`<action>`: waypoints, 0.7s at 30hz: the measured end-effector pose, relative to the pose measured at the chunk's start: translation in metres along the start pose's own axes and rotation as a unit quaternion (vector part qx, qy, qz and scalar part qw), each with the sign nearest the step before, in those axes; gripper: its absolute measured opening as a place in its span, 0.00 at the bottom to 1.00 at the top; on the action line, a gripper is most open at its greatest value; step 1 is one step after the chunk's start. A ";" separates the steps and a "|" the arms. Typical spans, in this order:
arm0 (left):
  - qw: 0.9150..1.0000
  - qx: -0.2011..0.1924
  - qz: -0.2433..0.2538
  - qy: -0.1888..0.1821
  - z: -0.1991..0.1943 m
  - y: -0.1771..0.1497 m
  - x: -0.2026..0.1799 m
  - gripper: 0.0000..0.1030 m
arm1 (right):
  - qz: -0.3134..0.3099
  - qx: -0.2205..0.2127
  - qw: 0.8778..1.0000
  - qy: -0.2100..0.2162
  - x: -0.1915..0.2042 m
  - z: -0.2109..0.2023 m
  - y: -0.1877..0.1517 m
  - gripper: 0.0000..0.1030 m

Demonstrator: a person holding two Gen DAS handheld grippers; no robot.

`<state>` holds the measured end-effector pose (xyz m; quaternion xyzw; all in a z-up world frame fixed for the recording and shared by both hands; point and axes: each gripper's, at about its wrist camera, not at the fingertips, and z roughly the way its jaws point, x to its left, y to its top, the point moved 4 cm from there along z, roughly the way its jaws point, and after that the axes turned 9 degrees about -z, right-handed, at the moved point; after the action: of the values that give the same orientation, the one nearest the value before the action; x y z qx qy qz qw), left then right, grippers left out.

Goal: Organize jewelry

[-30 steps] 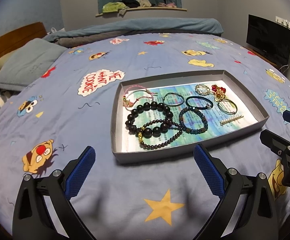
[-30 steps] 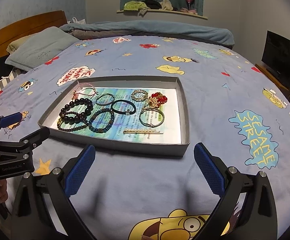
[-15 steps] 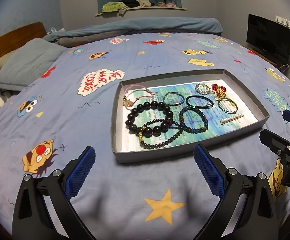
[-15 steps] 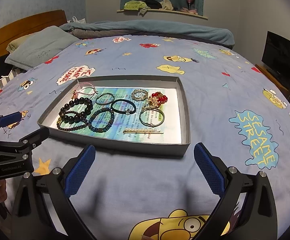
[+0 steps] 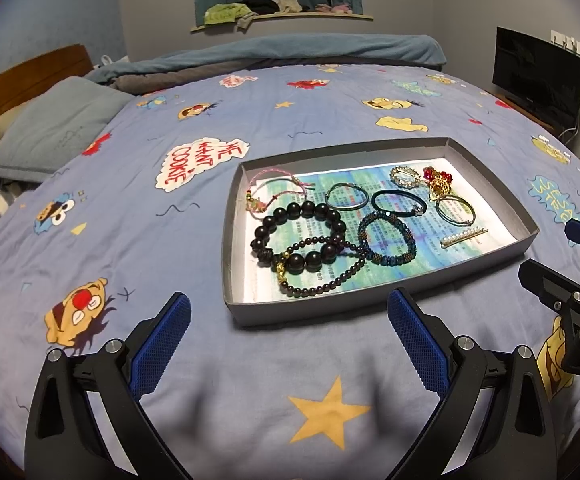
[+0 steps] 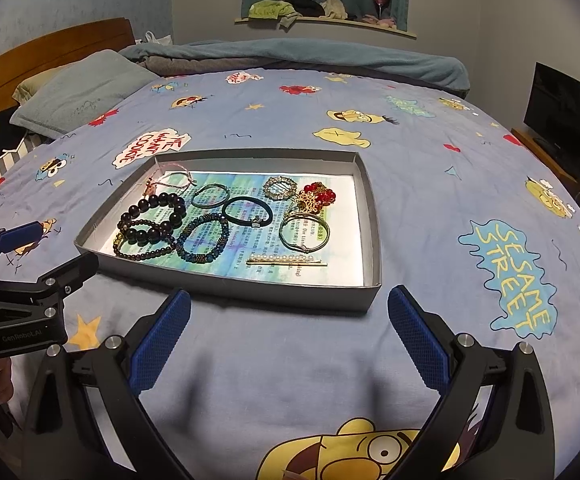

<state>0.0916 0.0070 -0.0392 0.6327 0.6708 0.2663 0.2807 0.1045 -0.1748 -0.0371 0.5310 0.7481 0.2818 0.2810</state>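
A shallow grey tray [image 5: 229, 240] [image 6: 370, 200] lies on the bed and holds several pieces of jewelry: a big black bead bracelet [image 5: 300, 236] [image 6: 151, 216], a thin dark bead strand [image 5: 322, 284], a blue-green beaded bracelet [image 5: 388, 242] [image 6: 203, 240], a black hair tie [image 5: 398, 202] [image 6: 247, 210], a pearl hair pin [image 5: 464, 236] [image 6: 285, 258], a red and gold piece [image 5: 438, 180] [image 6: 316, 198]. My left gripper [image 5: 290, 340] is open and empty, just short of the tray's near edge. My right gripper [image 6: 290, 340] is open and empty, also in front of the tray.
The bed has a blue cartoon-print sheet [image 5: 129, 240]. A grey pillow [image 5: 53, 128] and a wooden headboard [image 6: 49, 56] are at the far left. A rolled blanket [image 5: 290, 52] lies at the far edge. A dark TV [image 5: 538, 76] stands at the right.
Both views have shifted only very slightly. The tray and jewelry have not moved, and both grippers stay open.
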 end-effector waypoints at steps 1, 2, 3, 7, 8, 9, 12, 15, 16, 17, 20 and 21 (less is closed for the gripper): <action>1.000 0.000 0.001 0.000 0.000 0.000 0.000 0.95 | 0.000 0.001 1.000 0.000 0.000 0.000 0.000 0.95; 1.000 0.001 0.001 0.001 0.000 0.000 0.000 0.95 | 0.000 0.001 1.000 0.000 0.000 0.000 -0.001 0.95; 1.000 0.001 0.000 0.000 0.000 0.000 0.000 0.95 | 0.001 0.001 1.000 0.000 0.000 0.000 -0.001 0.95; 1.000 0.001 0.002 0.000 0.000 -0.001 0.000 0.95 | 0.000 0.001 1.000 0.000 -0.001 -0.001 0.000 0.95; 1.000 0.001 0.002 0.000 0.001 -0.002 0.001 0.95 | 0.000 0.002 1.000 0.000 -0.001 -0.001 0.000 0.95; 1.000 0.002 0.002 0.000 0.001 -0.001 0.000 0.95 | -0.001 0.003 1.000 0.000 -0.001 -0.001 0.000 0.95; 1.000 0.001 0.002 0.000 0.001 -0.002 0.000 0.95 | 0.000 0.002 1.000 0.000 -0.001 -0.001 -0.001 0.95; 1.000 0.002 0.003 0.000 0.001 -0.003 0.000 0.95 | 0.000 0.003 1.000 0.000 -0.001 -0.001 -0.001 0.95; 1.000 0.001 0.002 0.000 0.001 -0.003 0.001 0.95 | -0.001 0.004 1.000 0.000 -0.001 -0.001 -0.001 0.95; 1.000 0.001 0.002 0.000 0.001 -0.002 0.000 0.95 | -0.001 0.004 1.000 0.000 -0.001 -0.001 -0.001 0.95; 1.000 0.001 0.001 -0.001 0.001 -0.003 0.001 0.95 | -0.002 0.004 1.000 0.000 -0.001 0.000 0.000 0.95; 1.000 0.001 0.002 0.000 0.002 -0.003 0.000 0.95 | -0.002 0.004 1.000 0.000 -0.001 -0.001 -0.001 0.95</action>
<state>0.0909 0.0069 -0.0425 0.6342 0.6699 0.2660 0.2797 0.1038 -0.1756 -0.0369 0.5308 0.7503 0.2781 0.2792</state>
